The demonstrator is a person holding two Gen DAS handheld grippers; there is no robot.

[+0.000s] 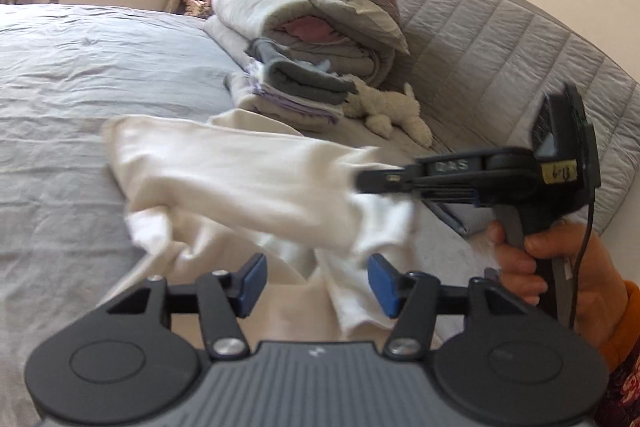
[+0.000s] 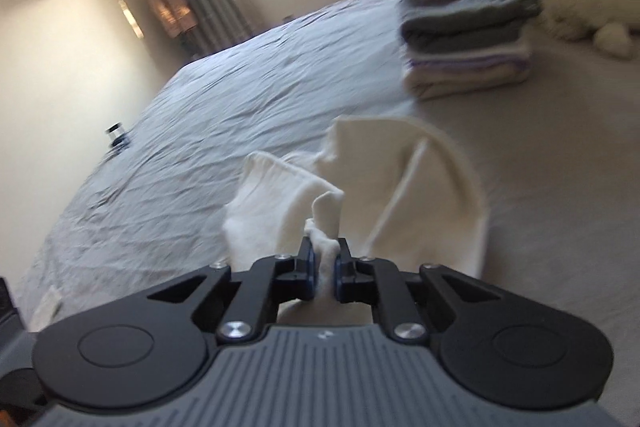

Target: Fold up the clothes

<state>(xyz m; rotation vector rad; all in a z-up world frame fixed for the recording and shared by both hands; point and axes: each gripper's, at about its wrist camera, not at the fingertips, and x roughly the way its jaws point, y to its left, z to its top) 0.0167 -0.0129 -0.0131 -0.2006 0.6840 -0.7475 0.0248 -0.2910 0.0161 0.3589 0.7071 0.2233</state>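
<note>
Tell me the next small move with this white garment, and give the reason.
Probably bring the open left gripper forward and close it on the loose lower part of the white garment. The right gripper is shut on one bunched edge and holds it up off the bed, so the cloth sags crumpled. A second hold would let it be spread for folding.

Motion-blurred: white garment [image 1: 256, 179] where the right gripper [image 1: 362, 183] meets it; folded stack [image 2: 464, 43] and plush toy [image 2: 588, 13] (toy cut by the right edge).
</note>
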